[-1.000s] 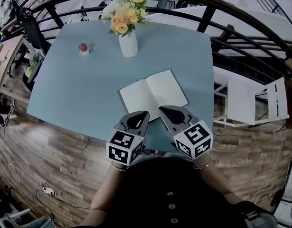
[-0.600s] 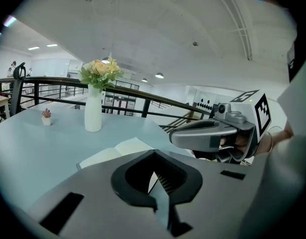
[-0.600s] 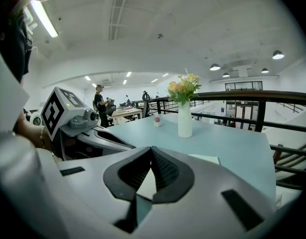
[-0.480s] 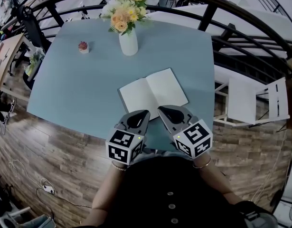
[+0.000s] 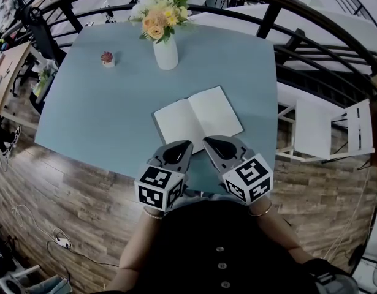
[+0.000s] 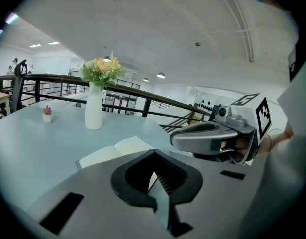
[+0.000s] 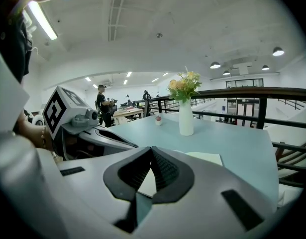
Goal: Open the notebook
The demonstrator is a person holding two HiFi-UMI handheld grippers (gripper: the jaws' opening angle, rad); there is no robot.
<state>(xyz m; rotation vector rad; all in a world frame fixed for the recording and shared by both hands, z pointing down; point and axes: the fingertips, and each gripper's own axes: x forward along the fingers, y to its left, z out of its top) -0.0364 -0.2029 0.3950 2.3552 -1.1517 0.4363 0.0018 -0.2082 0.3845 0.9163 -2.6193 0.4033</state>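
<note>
Head view shows me the notebook lying open, blank pages up, on the blue table, just beyond the tips of my left gripper and right gripper at the near edge. In both gripper views I see the jaws pressed together, gripping nothing. A vase of flowers stands well behind the notebook.

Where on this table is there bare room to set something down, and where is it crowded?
Widest bare patch: between the small pot, the vase, the open notebook and the left edge of the table. Smaller one: right of the vase, beyond the notebook. Crowded: the near edge, with the left hand-held gripper and right hand-held gripper by the notebook.
</note>
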